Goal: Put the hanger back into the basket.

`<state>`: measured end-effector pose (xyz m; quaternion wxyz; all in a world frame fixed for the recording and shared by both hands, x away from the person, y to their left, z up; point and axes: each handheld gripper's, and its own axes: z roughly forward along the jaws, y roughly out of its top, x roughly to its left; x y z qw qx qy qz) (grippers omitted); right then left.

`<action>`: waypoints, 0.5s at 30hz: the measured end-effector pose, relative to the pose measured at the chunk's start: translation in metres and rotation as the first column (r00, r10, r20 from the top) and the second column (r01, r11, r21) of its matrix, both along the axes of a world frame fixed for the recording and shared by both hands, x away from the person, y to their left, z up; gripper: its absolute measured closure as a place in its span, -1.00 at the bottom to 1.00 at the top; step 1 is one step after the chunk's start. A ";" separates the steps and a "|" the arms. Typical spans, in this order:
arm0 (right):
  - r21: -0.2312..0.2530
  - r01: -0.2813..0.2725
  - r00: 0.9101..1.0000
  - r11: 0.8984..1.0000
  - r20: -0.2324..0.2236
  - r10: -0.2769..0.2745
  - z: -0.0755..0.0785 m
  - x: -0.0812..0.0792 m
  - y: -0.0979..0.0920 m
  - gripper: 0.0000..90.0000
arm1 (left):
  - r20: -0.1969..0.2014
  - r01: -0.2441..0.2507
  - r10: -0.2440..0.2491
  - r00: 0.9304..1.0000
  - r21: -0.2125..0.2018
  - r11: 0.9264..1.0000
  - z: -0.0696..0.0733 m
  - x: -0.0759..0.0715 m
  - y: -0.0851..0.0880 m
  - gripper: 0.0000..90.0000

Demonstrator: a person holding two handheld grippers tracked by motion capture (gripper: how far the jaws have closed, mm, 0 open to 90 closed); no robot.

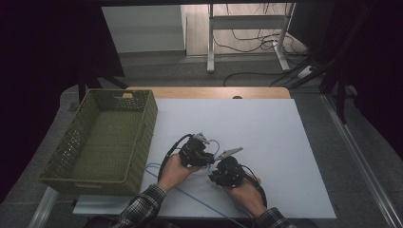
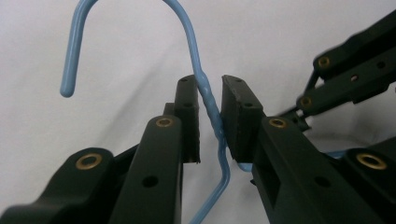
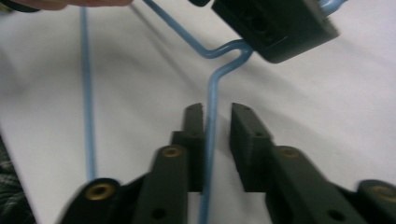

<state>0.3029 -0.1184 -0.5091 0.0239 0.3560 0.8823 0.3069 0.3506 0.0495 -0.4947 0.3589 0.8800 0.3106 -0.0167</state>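
Left tool (image 2: 209,112) clamps blue hanger (image 2: 212,116); right tool (image 3: 217,140) stands apart around it; green basket (image 1: 142,128) nearby.

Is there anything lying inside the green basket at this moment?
No, the high view shows the green basket with a bare woven floor, while the blue hanger lies on the white board.

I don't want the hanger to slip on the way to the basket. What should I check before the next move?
1. Left gripper clamped on the hanger at its twisted neck: ok.
2. Right gripper clamped on the hanger too: not ok, a gap shows beside one pad.
3. Hook free of snags: ok.
4. Basket open-topped, left of the hands: ok.
5. Gripper cables clear of the hanger: cannot tell.
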 end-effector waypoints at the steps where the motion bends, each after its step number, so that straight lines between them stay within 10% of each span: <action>1: 0.017 -0.006 1.000 1.000 -0.019 0.007 0.001 0.000 0.000 0.87 | 0.001 0.001 -0.001 1.000 -0.003 1.000 0.000 0.000 0.001 0.71; 15: 0.043 -0.070 0.997 0.997 0.047 0.068 0.034 -0.004 -0.009 0.93 | 0.055 0.087 -0.086 0.995 -0.016 0.996 0.047 -0.025 0.061 -0.53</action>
